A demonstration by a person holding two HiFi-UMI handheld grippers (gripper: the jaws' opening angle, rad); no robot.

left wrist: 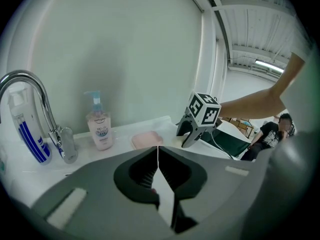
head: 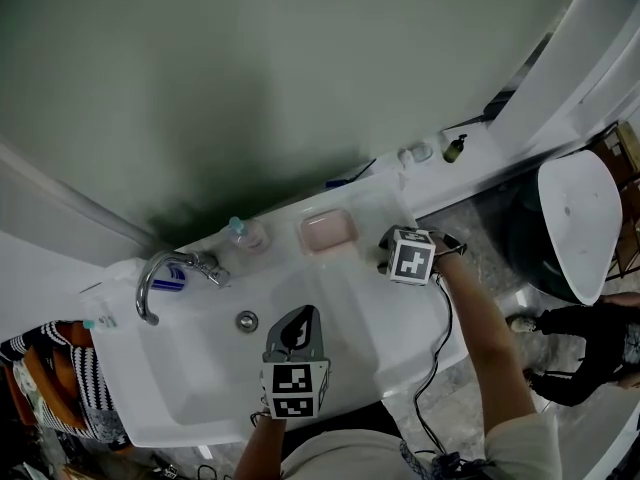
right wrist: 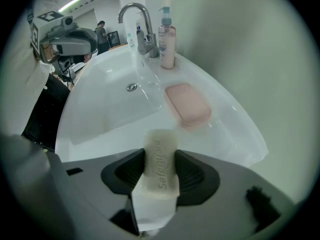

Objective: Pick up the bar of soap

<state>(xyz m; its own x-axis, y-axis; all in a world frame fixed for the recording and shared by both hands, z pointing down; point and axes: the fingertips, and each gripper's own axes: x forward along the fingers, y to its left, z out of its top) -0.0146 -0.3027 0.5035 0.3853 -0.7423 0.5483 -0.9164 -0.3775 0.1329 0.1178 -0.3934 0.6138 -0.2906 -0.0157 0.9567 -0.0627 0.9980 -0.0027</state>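
Observation:
In the right gripper view a cream bar of soap [right wrist: 160,162] stands on edge between the jaws, and my right gripper [right wrist: 160,159] is shut on it. That gripper [head: 392,258] hangs over the counter just right of the pink soap dish [head: 327,230], also seen as the pink soap dish [right wrist: 187,104]. My left gripper [head: 297,326] is shut with nothing in it, held over the sink basin [head: 215,368]. In the left gripper view its jaws meet at my left gripper [left wrist: 158,151], with the pink dish [left wrist: 147,139] beyond.
A chrome faucet [head: 160,273] and a pump soap bottle [head: 245,233] stand at the back of the white sink. A drain [head: 247,320] sits in the basin. Small bottles [head: 455,148] rest on the far ledge. A person [head: 580,343] stands at the right.

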